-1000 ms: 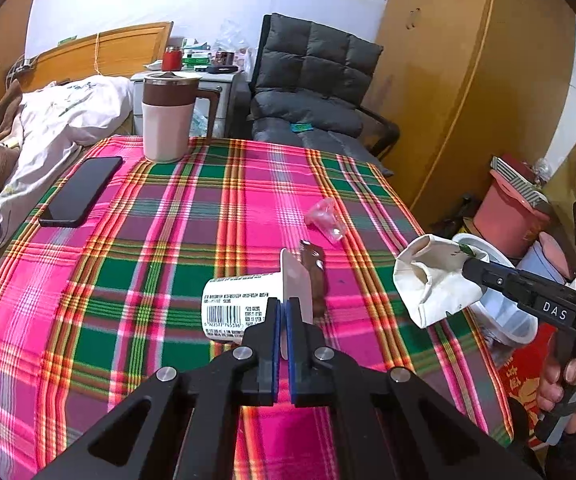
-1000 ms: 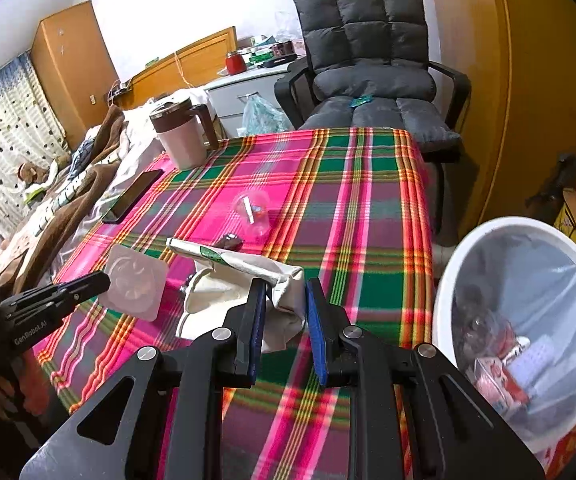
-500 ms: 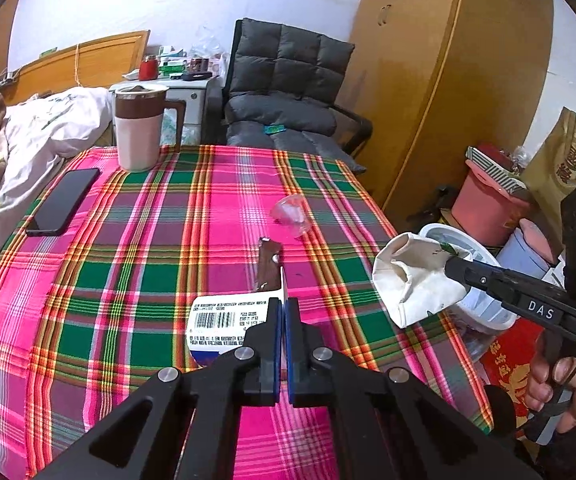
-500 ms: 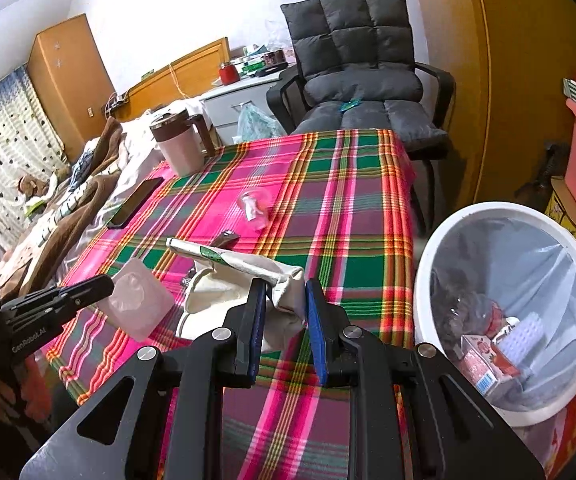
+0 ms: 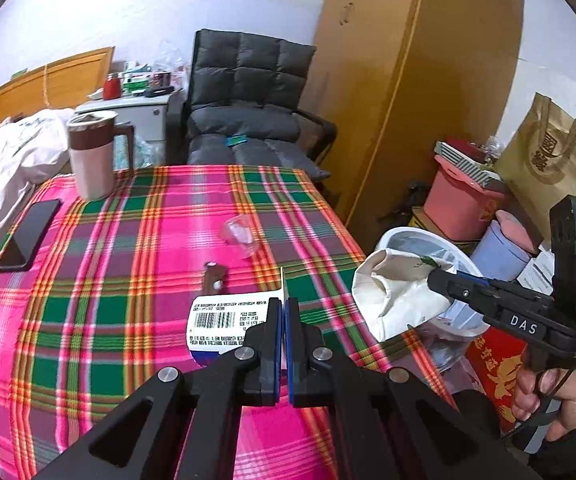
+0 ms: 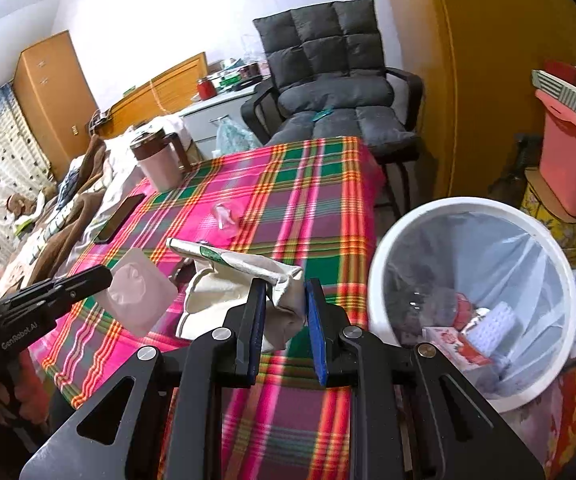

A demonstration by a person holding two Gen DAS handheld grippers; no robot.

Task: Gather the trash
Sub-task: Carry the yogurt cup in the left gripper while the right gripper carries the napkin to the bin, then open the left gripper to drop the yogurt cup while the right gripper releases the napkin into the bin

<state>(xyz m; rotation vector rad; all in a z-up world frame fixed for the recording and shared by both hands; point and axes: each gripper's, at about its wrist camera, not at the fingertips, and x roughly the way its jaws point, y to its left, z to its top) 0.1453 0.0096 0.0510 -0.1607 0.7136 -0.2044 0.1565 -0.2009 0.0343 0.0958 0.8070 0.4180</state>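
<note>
Trash sits in both our grippers. Our left gripper (image 5: 284,306) has its blue pads (image 5: 275,320) pressed together on the thin edge of a clear plastic lid (image 6: 138,294), whose underside carries a white barcode label (image 5: 228,322); we hold it lifted above the plaid tablecloth (image 5: 108,312). Our right gripper (image 6: 286,300) stands partly apart with a crumpled white paper bag (image 6: 244,280) between its pads. The left pad touches the bag; we cannot tell whether the right pad does. From the left camera that bag (image 5: 395,300) hangs in front of the white trash bin (image 5: 403,236), which stands on the floor just beside the table's right edge. The bin (image 6: 379,264) is lined with a thin plastic bag and holds wrappers and small cartons. On the cloth, a clear plastic cup (image 5: 240,236) lies on its side near the middle, with a small brown object (image 5: 214,280) closer to us. Farther back stand a pink jug (image 5: 90,160) and a black phone (image 5: 30,234), and a grey chair (image 5: 248,112) is behind the table.
</note>
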